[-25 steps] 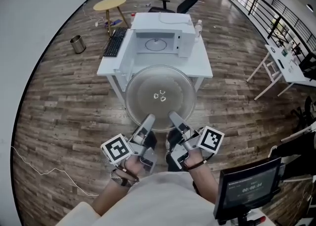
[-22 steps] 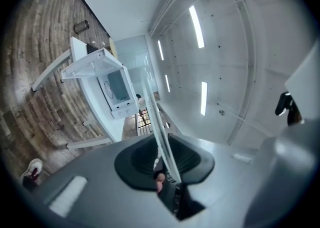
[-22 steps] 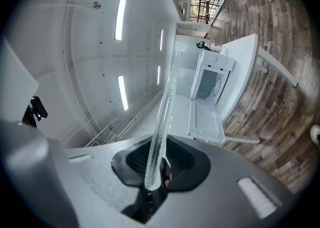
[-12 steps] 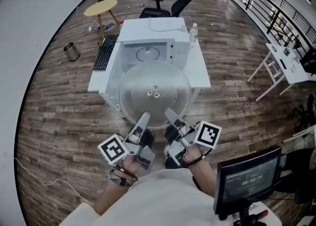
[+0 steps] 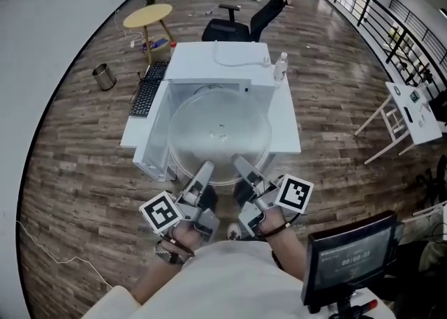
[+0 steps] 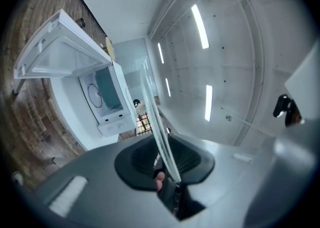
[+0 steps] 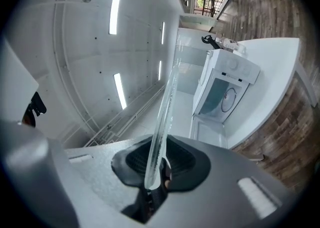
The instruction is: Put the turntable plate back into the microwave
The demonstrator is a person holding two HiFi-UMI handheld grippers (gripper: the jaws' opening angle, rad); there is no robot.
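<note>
- Wood-plank flooring surrounded a white table (image 5: 285,139), on which the microwave (image 5: 222,59) was noted straight ahead of the jaws, its door (image 5: 152,132) swung open to their left.
- The turntable plate (image 5: 220,129) was held roughly level ahead of both pairs of jaws, above the table, with its far rim at the cavity mouth. Whether it had crossed the threshold could not be told.
- The left gripper (image 5: 203,169) was found clamped on the plate's near rim, the glass edge nipped between its pads.
- The right gripper (image 5: 241,165) was likewise found pinching the near rim, just beside the left one.
- Judgement: the step in hand was the carry into the cavity.
- For a clean insertion, both grippers were judged best advanced together at equal height, so that no twist was put into the glass between the two grips.
- The plate was best kept level and clear of the door on the left.
- The plate's centre was to be lowered over the ring (image 6: 93,96) seen inside the cavity, and the jaws parted only once the plate was seated.
</note>
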